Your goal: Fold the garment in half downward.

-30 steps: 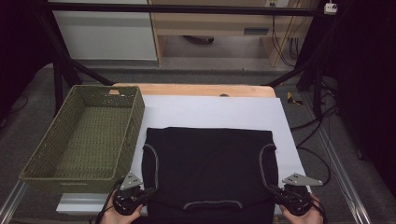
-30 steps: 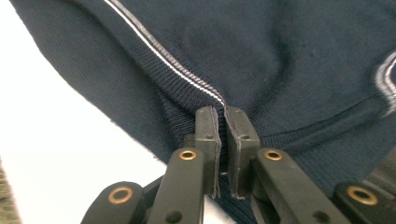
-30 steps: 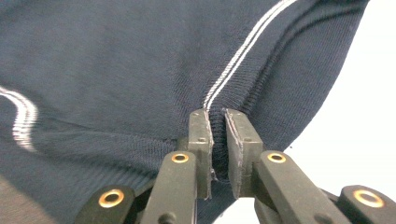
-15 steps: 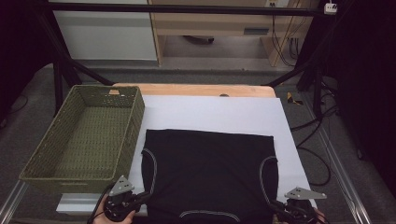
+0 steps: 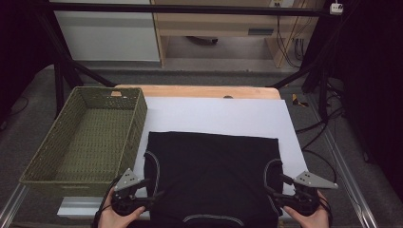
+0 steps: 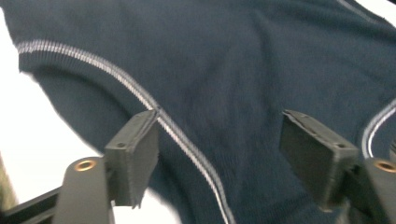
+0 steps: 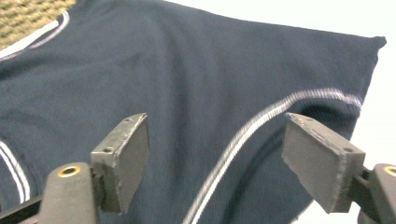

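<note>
A dark navy sleeveless top [image 5: 211,175] with white-piped armholes lies flat on the white sheet [image 5: 214,114], its neckline at the near edge. Held in a hand, my left gripper [image 5: 153,188] is at the top's near left armhole, jaws wide open. The left gripper view shows the gripper [image 6: 219,126] spread over the top [image 6: 233,70] and a piping line. My right gripper [image 5: 278,187] is at the near right armhole and is also open. Its own view has the gripper [image 7: 217,130] straddling the curved white piping on the top [image 7: 187,60], touching nothing.
An empty green woven basket [image 5: 43,161] stands on the left of the table, and its weave [image 7: 28,14] shows in the right gripper view. The wooden table edge [image 5: 190,90] runs along the back. Black frame legs and cables stand beyond.
The top has slid a little toward the near edge. Both grippers dipped toward that edge, then came back up over the armholes, with their jaws now open.
</note>
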A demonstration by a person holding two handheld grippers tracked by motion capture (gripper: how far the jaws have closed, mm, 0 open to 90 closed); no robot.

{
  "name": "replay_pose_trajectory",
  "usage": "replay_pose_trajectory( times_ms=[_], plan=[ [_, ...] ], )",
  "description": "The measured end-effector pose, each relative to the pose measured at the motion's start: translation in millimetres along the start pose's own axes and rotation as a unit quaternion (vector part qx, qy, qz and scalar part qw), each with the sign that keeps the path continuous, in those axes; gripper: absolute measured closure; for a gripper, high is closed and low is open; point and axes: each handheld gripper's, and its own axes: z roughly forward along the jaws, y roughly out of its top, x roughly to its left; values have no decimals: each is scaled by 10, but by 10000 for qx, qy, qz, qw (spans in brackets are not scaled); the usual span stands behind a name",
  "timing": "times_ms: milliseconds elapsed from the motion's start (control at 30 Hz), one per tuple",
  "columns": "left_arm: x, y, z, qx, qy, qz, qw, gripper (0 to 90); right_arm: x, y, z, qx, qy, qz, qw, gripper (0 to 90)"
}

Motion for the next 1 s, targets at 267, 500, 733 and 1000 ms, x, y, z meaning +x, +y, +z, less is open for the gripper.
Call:
replay_pose_trajectory(
  times_ms=[267, 500, 733, 1000],
  plan=[
    [37, 198, 145, -183, -131, 93, 9997, 119, -84, 207, 197, -147, 108, -60, 9998, 144],
    [33, 364, 270, -129, -226, 201, 9995, 60, -123, 352, 314, -180, 29, -106, 9998, 92],
    [42, 499, 387, -128, -257, 274, 9992, 16, -186, 453, 382, -248, -121, -72, 9996, 51],
    [129, 628, 478, -130, -182, 218, 9995, 12, -261, 513, 427, -176, -159, -18, 9997, 38]
  ],
)
